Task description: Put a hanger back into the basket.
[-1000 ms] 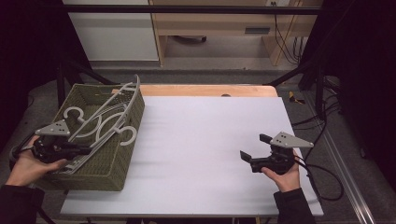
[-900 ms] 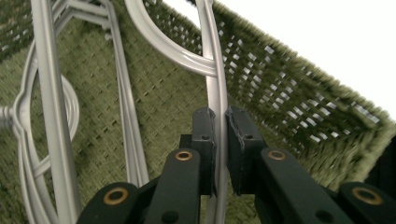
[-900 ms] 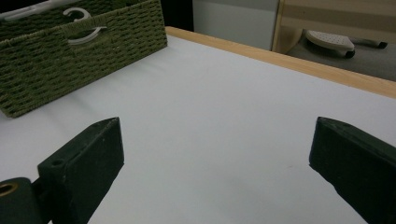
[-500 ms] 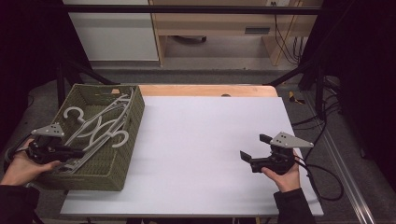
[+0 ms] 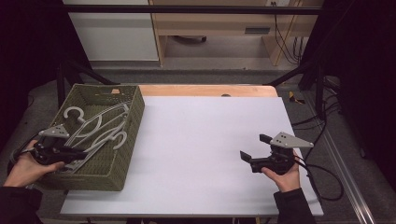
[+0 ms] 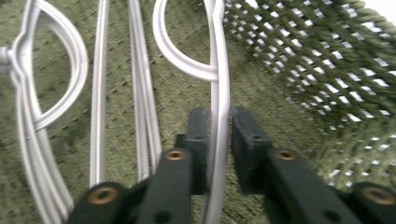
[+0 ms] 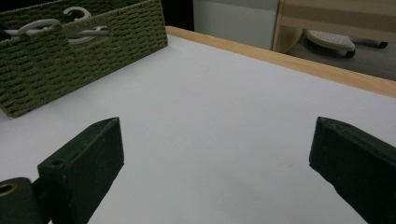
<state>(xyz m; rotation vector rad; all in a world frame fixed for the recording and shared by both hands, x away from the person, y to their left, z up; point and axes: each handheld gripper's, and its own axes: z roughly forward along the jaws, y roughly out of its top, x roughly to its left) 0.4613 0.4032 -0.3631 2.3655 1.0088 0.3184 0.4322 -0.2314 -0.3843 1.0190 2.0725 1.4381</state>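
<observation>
White table (image 5: 201,154) — left gripper (image 6: 215,135) loosening around hanger (image 6: 218,70) in basket (image 5: 123,154).

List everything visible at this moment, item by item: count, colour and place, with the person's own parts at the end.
Woven green rectangular basket: one, olive green, left side of the table.
Grey plastic clothes hangers: several, exact count unclear, light grey, lying in the basket.
White table top: one, white, with a wooden strip along its far edge.
Wooden furniture: one, light wood, beyond the table.
Left gripper: one, black, inside the basket, jaws have just been opening, a hanger bar between them with small gaps on both sides.
Right gripper: one, black, over the table's right side, jaws wide open, nothing between.
Hands: two, one on each gripper.
</observation>
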